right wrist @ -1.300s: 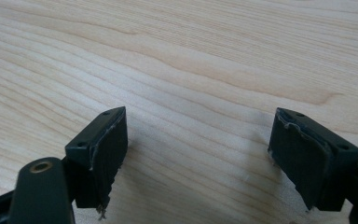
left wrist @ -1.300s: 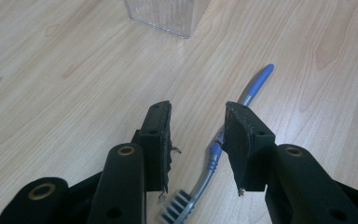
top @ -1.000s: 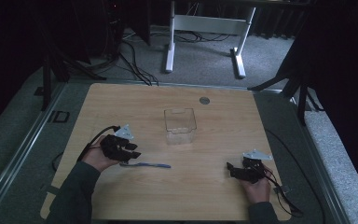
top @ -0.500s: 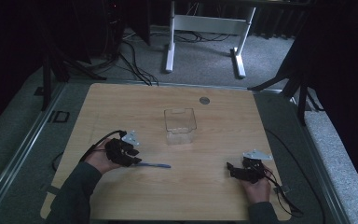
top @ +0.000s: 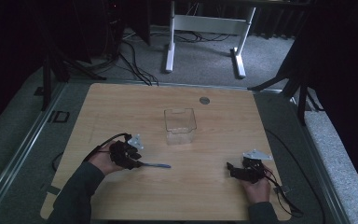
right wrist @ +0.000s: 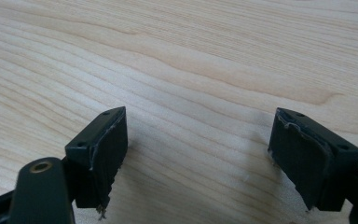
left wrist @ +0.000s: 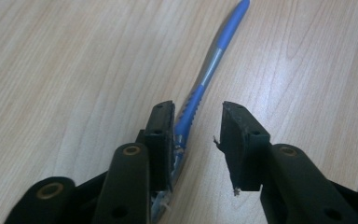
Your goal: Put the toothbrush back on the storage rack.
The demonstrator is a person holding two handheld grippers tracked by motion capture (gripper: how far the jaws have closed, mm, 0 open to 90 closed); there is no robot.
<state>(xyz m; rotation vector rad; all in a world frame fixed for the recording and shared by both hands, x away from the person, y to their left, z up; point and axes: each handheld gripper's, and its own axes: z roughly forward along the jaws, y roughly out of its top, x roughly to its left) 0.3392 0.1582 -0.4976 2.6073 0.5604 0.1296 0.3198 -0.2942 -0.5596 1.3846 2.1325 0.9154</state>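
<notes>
**Pen off-centre in the left jaws**

The left hand-held gripper (left wrist: pixel 198 140) is low on the wooden surface (top: pixel 121 107), jaws spread, and the blue pen (left wrist: pixel 205 79) hugs one jaw, not the middle. Close now and it may skid or pivot away. The right hand-held gripper (right wrist: pixel 196 158) rests spread wide, empty. The clear container (top: pixel 179 125) waits mid-surface, well apart.

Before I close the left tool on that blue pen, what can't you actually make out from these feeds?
- Blue pen: its near end, left gripper view, hidden under one jaw of the left tool; whether that jaw touches it is unclear.
- Clear container: contents, high view, too dim.
- Small round disc: identity, high view, too small.
</notes>
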